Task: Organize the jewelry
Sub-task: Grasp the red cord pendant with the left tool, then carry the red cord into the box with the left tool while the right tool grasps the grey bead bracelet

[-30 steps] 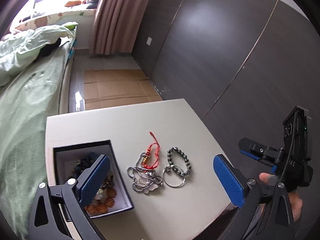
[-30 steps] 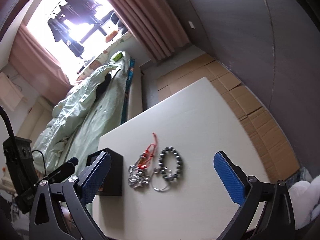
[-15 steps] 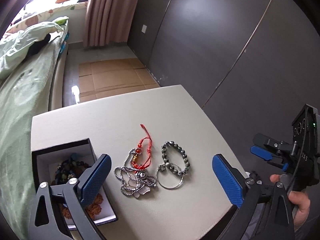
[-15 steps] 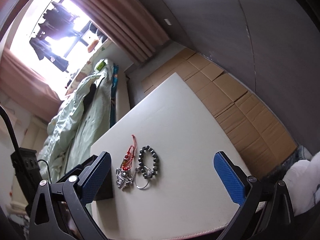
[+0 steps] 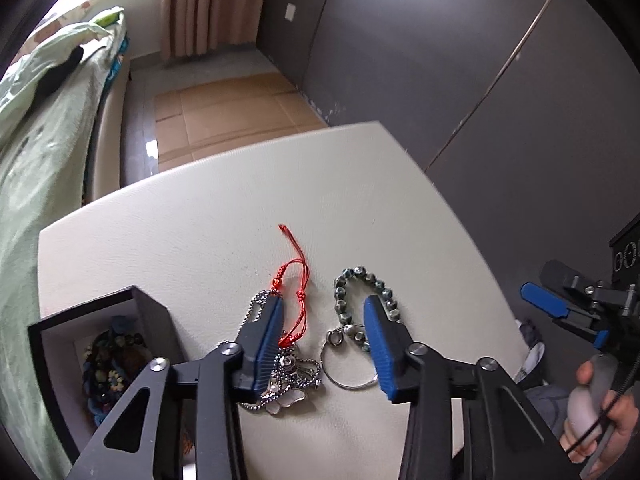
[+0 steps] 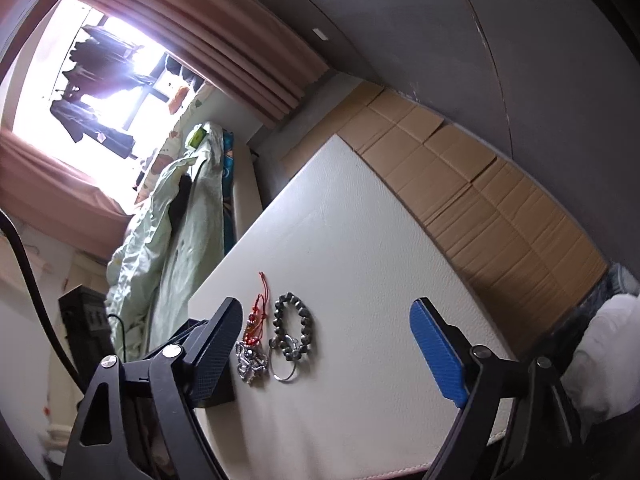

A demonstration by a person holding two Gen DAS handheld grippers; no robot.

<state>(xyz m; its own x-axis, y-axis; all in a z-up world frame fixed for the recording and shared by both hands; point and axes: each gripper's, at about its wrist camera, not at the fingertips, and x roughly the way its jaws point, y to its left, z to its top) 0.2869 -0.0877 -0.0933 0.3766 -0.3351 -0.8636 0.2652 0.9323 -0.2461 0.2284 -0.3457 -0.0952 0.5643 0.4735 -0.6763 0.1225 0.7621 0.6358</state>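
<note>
Some beads lay in the box already; a red cord, chain and bracelet remained on the table. Both claws, left and right, gaped empty.

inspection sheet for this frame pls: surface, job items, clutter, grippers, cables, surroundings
Surface: white table, bare beyond the jewelry.
Job's things: red cord bracelet, dark bead bracelet, metal ring and silver chain lie bunched on the table; black jewelry box open at left, beaded pieces inside.
Clutter: nothing seen.
Grippers: left gripper low over the pile, part open, gripping nothing; right gripper wide open, apart from the jewelry.
Cables: black cable by the left unit.
Surroundings: bed with green duvet, pink curtain, cardboard on the floor, dark wall panels.
</note>
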